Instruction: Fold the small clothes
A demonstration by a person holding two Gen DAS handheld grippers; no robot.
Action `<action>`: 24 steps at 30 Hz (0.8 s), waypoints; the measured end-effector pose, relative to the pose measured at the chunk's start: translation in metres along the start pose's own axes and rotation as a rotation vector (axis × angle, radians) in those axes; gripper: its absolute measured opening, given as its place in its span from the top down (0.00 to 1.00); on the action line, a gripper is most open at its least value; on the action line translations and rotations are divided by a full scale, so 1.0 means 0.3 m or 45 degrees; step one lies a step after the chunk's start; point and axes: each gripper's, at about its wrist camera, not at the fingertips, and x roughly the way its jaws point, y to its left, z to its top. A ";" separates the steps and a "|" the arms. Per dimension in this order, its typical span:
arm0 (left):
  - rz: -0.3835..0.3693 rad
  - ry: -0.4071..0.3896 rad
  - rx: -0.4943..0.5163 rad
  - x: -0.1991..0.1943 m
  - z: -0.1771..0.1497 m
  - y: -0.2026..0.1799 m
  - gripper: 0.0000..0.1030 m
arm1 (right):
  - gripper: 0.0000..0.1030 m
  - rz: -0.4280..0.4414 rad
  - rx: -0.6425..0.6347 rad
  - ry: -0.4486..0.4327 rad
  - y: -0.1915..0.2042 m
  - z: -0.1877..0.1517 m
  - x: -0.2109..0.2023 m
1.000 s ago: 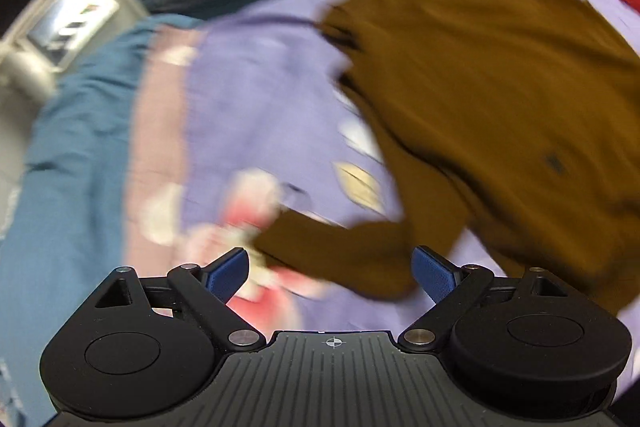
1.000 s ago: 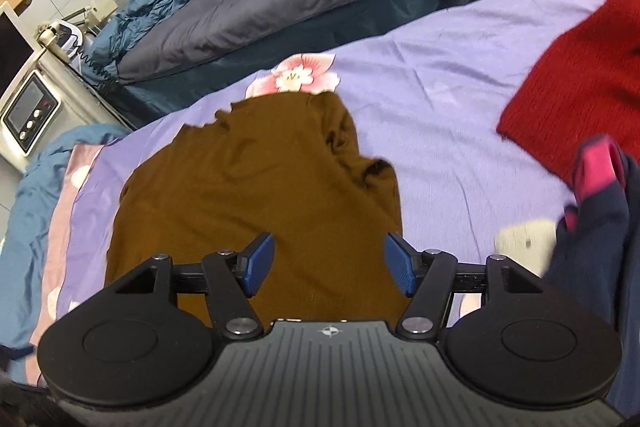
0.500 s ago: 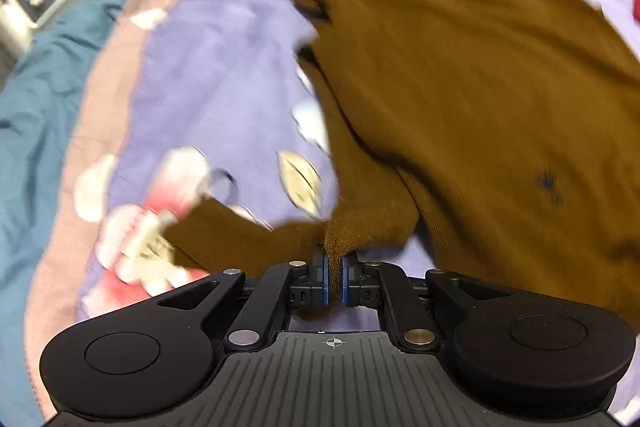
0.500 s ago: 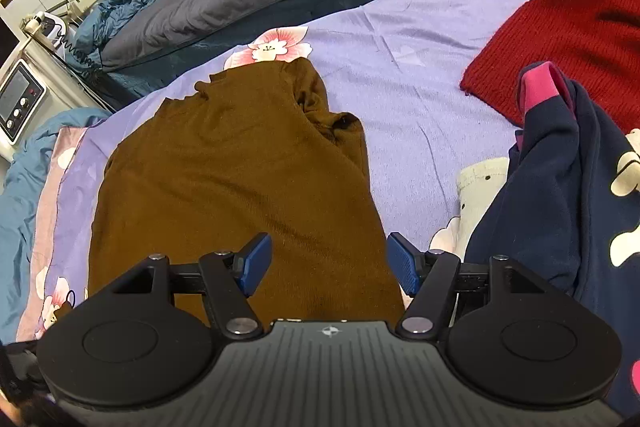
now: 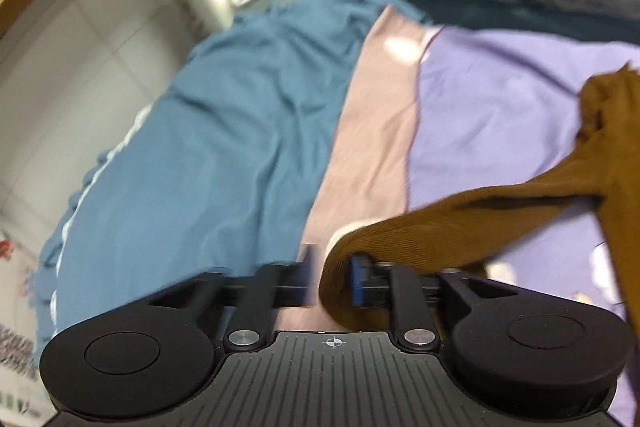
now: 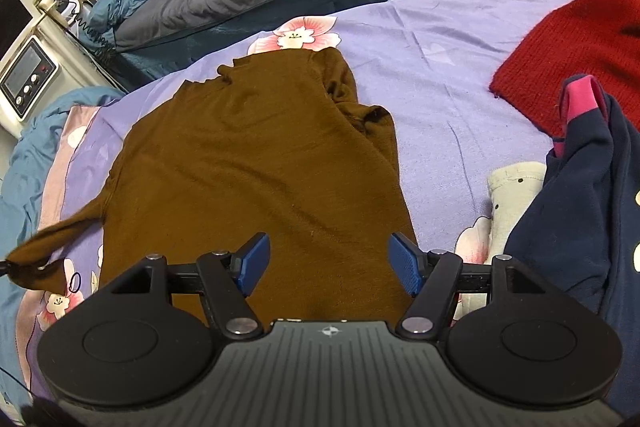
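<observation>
Left gripper (image 5: 334,281) clamped on brown sweater (image 6: 256,163) sleeve, right gripper (image 6: 328,265) opening, empty.

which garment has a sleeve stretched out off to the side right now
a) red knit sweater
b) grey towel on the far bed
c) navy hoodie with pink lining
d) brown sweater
d: the brown sweater has one sleeve drawn out sideways across the purple bedsheet, its cuff between the left gripper fingers.

Sweater (image 6: 256,163) on bedsheet (image 6: 440,39), knit (image 6: 572,47) to its right
</observation>
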 end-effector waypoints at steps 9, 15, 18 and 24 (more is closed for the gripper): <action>-0.018 -0.090 0.176 -0.149 -0.045 -0.093 0.00 | 0.28 -0.038 -0.014 0.005 -0.065 -0.020 -0.033; -0.447 0.047 0.078 -0.262 -0.167 -0.217 0.00 | 0.35 -0.153 -0.074 -0.042 -0.083 0.025 -0.007; -0.644 0.177 0.041 -0.306 -0.286 -0.322 0.00 | 0.42 -0.206 -0.146 -0.064 -0.079 0.078 0.038; -0.780 0.355 0.075 -0.329 -0.477 -0.535 0.00 | 0.53 -0.305 -0.100 0.056 -0.100 0.178 0.213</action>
